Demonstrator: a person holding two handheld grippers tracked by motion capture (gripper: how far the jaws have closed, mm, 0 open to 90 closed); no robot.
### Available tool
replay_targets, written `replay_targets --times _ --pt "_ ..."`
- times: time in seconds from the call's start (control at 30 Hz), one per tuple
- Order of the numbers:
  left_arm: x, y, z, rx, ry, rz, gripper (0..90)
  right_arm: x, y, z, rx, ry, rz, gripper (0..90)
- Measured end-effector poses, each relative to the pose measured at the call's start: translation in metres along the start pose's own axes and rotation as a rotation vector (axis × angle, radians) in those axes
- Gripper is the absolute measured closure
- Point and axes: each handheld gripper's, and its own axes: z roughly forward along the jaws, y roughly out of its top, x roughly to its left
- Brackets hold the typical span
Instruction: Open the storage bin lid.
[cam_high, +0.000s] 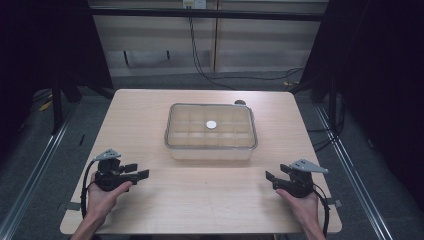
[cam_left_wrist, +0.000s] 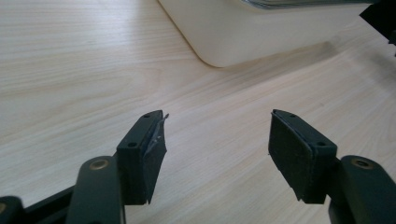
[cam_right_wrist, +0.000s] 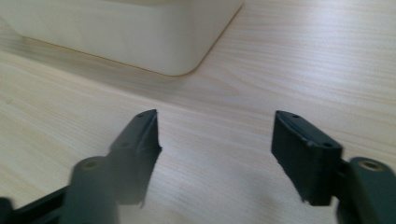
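Clear lidded box (cam_high: 211, 131) sits mid-surface (cam_high: 150, 115), toward the far edge. Left claw (cam_high: 134, 171) near the front-left corner, right claw (cam_high: 276, 179) near the front-right: both wide open, holding nothing.

Readable text: none in any of the three views.
Box lid (cam_high: 210, 125): clear, with a plain white round spot at its middle; no letters or numbers on it.
Box wall (cam_left_wrist: 261, 32): plain pale plastic, no label or brand.
Table (cam_high: 200, 200): bare wood grain, no print or sign.
Grey plates on the grippers (cam_high: 107, 154): blank, no marking that can be made out.
Back wall: a small pale fitting at the top, too small to read.
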Motion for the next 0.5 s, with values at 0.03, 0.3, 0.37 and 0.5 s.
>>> replay_targets --times 0.03,0.3,0.37,0.5 --pt "0.000 0.000 0.000 -0.005 -0.002 -0.007 37.6 -0.001 0.000 0.000 -0.005 0.010 0.003 33.7" --pt "0.010 0.004 0.000 -0.021 0.033 -0.060 37.9 -0.003 0.004 -0.003 0.007 0.094 0.103 37.1" --pt "0.010 0.006 -0.002 -0.023 0.042 -0.060 38.5 -0.002 0.008 -0.004 0.049 0.116 0.122 37.3" --pt "0.004 0.013 -0.004 -0.033 0.031 -0.032 37.9 -0.001 0.016 -0.005 0.064 0.122 0.116 36.1"
